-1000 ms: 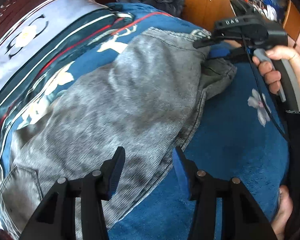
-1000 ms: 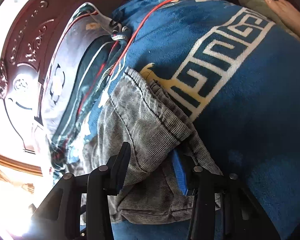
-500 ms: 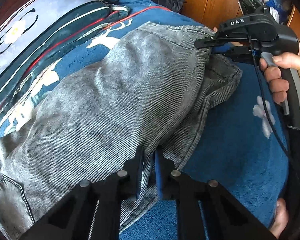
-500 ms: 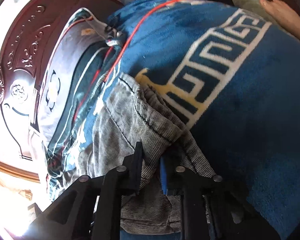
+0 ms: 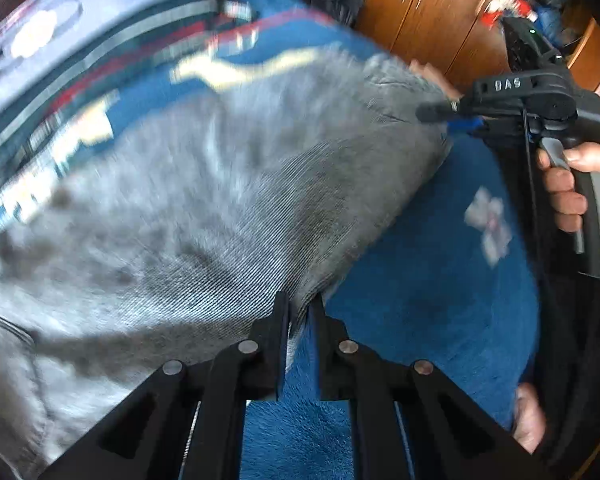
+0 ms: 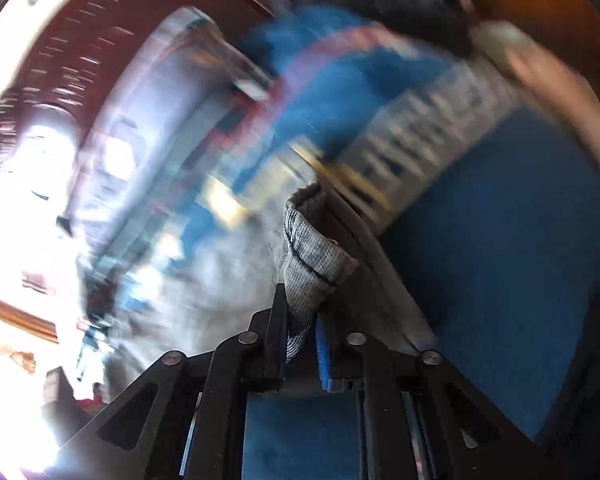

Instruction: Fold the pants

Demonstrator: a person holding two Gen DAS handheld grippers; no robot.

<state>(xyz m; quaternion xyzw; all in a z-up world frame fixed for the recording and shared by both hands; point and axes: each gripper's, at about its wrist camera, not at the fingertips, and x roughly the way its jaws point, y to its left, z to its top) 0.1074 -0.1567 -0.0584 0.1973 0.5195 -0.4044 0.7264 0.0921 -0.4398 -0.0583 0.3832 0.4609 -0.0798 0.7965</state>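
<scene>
Early in the fold, I judge. My left hand-held gripper (image 5: pixel 299 322) is pinched narrow on the near edge of the pants (image 5: pixel 204 216), cloth between the pads. My right hand-held gripper (image 6: pixel 303 326) is clamped on a hemmed corner of the same pants (image 6: pixel 312 252), which sticks up just ahead of its fingers. In the left view the right one (image 5: pixel 446 114) bites the far corner, well ahead and to the right of my left fingers.

The pants lie spread on the bed, over a blue blanket (image 5: pixel 420 320), most of the grey cloth ahead-left of the left hand-held gripper. Both views are motion-blurred, so I can't tell how many layers are stacked or whether the legs are already doubled.

Done: both grips set on one long edge. Left: carry that edge across, lay it down, smooth, then at least one more fold to shorten the length.
</scene>
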